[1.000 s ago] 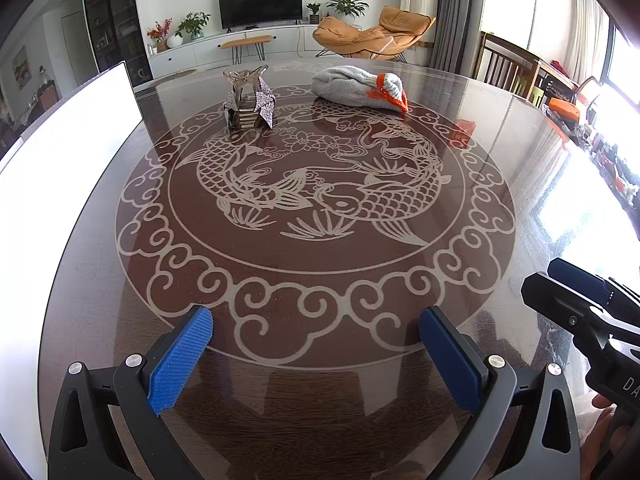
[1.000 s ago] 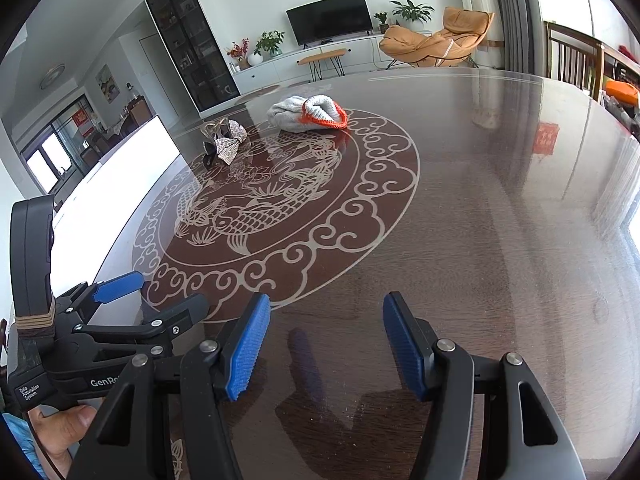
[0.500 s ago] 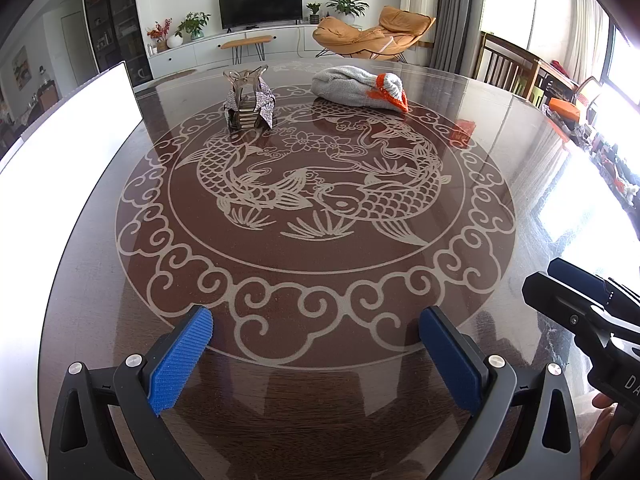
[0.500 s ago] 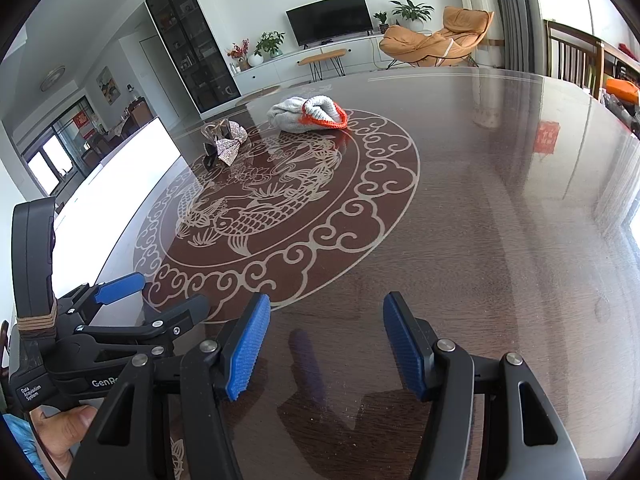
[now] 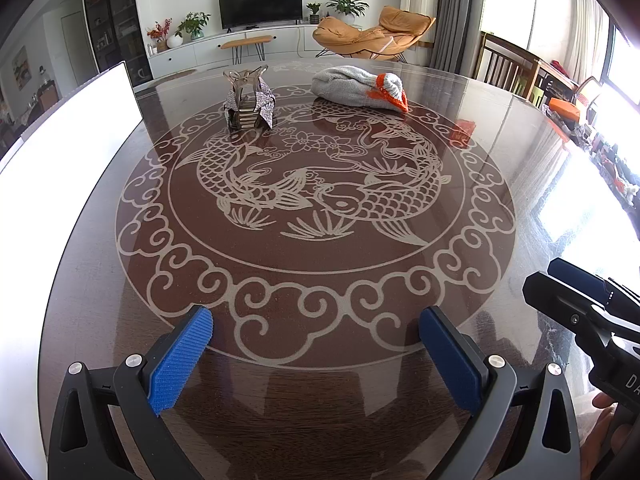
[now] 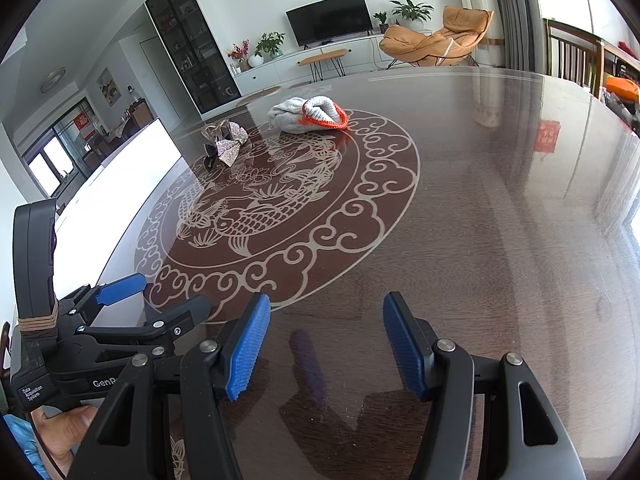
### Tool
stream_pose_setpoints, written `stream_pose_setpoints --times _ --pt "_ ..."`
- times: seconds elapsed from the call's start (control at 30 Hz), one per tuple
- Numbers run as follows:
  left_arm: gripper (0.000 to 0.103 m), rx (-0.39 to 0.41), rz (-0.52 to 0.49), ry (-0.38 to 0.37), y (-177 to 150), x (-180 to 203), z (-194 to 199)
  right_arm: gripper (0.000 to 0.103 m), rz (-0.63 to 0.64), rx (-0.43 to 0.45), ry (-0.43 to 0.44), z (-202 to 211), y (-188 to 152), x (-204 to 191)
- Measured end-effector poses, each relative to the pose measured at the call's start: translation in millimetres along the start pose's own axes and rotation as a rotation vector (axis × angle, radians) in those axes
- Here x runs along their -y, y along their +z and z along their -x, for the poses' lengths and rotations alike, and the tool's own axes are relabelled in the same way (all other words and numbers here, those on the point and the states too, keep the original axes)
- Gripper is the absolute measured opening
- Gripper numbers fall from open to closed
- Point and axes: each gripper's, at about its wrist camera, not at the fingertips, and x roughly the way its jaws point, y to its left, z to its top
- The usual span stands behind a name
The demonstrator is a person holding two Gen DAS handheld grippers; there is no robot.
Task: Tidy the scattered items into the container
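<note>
A grey knitted pouch with an orange rim (image 5: 358, 86) lies on its side at the far side of the round table; it also shows in the right wrist view (image 6: 308, 114). A hair claw clip with a patterned bow (image 5: 250, 100) stands to its left, and shows in the right wrist view (image 6: 224, 144). My left gripper (image 5: 316, 354) is open and empty over the near table edge. My right gripper (image 6: 324, 344) is open and empty, also near the front. The left gripper shows in the right wrist view (image 6: 132, 300); the right gripper shows at the left view's edge (image 5: 572, 292).
The dark glass table (image 5: 320, 400) carries a pale fish and cloud pattern. A bright white panel (image 5: 60, 160) borders its left side. Wooden chairs (image 5: 504, 64) and cluttered furniture stand at the right. A lounge chair and TV unit stand beyond the table.
</note>
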Motion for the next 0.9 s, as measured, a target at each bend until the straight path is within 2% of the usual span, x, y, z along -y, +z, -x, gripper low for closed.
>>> stream_pose_setpoints --times 0.9 --pt "0.103 0.000 0.000 0.000 0.0 -0.8 0.3 0.060 -0.002 0.000 0.003 -1.2 0.3 0.2"
